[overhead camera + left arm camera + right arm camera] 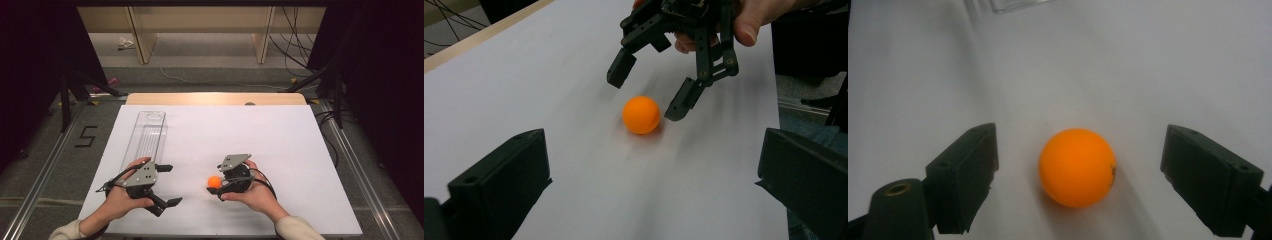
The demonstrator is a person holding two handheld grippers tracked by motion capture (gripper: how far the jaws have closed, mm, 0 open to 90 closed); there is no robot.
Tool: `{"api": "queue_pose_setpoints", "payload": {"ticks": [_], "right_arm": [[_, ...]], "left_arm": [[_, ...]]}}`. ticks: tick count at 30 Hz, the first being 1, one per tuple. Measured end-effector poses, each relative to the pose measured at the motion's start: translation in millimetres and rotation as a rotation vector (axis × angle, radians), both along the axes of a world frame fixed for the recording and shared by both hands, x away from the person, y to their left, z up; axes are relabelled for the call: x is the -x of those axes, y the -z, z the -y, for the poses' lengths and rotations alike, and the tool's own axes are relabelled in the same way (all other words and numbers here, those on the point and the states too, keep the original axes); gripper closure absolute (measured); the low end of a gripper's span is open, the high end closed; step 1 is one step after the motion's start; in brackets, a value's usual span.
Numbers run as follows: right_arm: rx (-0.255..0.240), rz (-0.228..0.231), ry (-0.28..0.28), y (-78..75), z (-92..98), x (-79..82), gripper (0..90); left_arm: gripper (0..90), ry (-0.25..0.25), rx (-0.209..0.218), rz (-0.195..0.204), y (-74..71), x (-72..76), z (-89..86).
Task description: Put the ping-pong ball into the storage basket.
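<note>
My right gripper [1075, 180] straddles the ball [1077, 166], jaws apart; closing off-centre could squirt it toward my wide-open left gripper [167, 185].

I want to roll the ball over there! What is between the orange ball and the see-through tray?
Nothing but bare white table between the orange ball and the clear tray, seen in the high view.
</note>
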State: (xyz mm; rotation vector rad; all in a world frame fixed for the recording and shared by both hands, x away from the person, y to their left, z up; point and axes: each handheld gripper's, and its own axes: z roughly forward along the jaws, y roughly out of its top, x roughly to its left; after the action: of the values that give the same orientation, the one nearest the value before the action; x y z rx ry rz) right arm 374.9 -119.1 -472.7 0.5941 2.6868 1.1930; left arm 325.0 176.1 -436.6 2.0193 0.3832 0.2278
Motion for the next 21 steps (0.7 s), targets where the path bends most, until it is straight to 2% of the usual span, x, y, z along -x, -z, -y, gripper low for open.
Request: {"api": "queue_pose_setpoints", "payload": {"ticks": [13,21], "right_arm": [[0.041,-0.022,-0.019,11.4,-9.9,-5.9,17.0],[0.056,-0.022,-0.018,14.3,-11.2,-7.3,21.1]], "left_arm": [[0.0,-0.001,0.001,0.0,-0.1,0.3,-0.3],[0.0,0.0,0.002,0.001,-0.4,0.4,-0.6]]}}
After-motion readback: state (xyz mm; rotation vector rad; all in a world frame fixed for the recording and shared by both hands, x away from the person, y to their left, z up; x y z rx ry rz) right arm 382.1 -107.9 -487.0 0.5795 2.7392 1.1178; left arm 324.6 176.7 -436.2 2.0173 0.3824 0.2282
